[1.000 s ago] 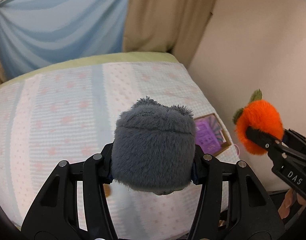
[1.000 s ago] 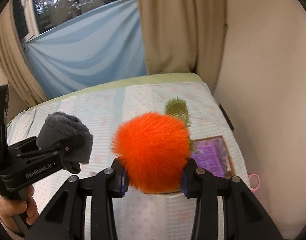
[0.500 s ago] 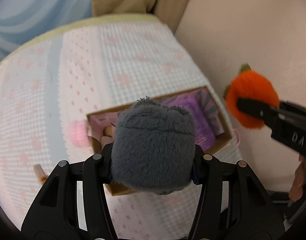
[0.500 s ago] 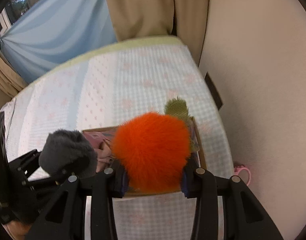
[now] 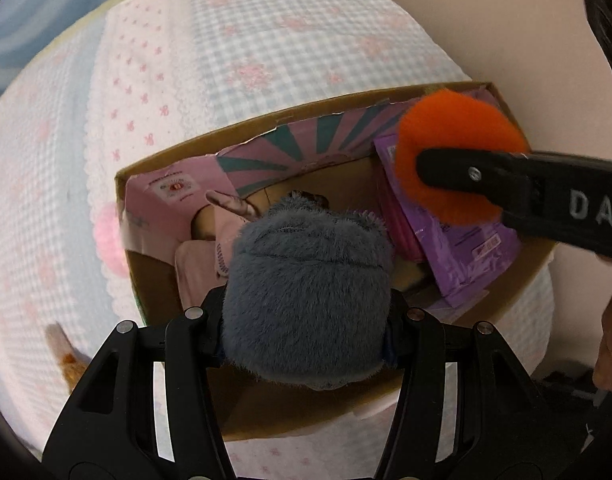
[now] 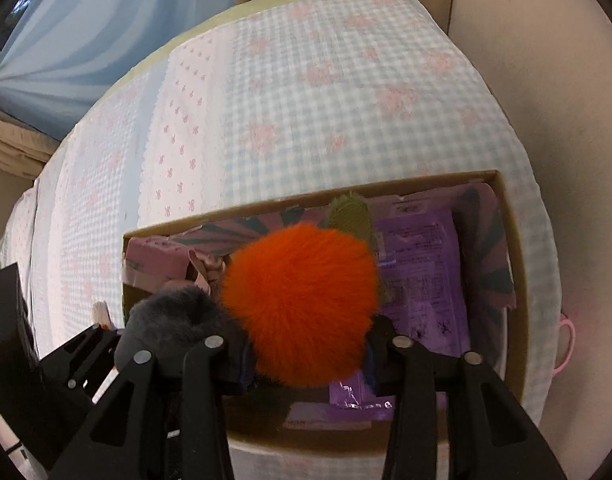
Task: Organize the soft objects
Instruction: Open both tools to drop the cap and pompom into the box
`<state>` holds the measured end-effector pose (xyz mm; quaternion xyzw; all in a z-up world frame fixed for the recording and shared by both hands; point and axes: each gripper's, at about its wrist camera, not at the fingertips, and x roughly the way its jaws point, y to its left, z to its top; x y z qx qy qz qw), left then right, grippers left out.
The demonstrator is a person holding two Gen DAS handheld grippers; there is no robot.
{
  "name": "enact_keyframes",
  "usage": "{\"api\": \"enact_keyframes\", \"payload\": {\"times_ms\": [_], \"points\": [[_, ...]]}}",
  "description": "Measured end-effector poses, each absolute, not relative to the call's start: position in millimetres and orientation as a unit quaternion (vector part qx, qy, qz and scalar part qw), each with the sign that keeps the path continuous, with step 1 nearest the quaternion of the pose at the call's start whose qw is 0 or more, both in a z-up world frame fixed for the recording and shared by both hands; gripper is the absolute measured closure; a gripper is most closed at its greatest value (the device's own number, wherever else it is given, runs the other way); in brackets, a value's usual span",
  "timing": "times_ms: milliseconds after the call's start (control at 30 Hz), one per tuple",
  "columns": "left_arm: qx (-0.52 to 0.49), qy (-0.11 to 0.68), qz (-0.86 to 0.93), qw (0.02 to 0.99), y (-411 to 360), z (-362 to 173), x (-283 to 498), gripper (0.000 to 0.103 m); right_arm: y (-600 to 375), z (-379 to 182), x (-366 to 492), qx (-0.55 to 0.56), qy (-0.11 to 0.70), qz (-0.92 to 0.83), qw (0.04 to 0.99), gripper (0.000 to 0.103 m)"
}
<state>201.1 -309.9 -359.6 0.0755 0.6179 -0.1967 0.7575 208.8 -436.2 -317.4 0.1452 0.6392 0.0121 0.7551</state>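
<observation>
Plush toys (image 5: 306, 304) now over box (image 5: 517, 280).

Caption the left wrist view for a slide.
Left gripper holds grey plush over cardboard box; orange plush alongside.

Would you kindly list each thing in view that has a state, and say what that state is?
left gripper: shut on the grey plush toy, above the box.
right gripper: shut on the orange plush fruit.
cardboard box: open, partly filled.
purple packet: lying inside the box.
</observation>
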Motion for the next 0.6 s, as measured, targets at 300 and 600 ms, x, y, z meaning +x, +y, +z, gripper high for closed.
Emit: {"api": "enact_keyframes", "payload": {"times_ms": [300, 600], "points": [[0.08, 0.606, -0.176, 0.771, -301, -346, 203, 0.0, -442, -319, 211, 0.139, 0.633, 0.014, 0.761, 0.0], [0.043, 0.607, -0.166, 0.776, -287, -333, 204, 0.0, -444, -295, 200, 0.128, 0.615, 0.007, 0.778, 0.0]]}}
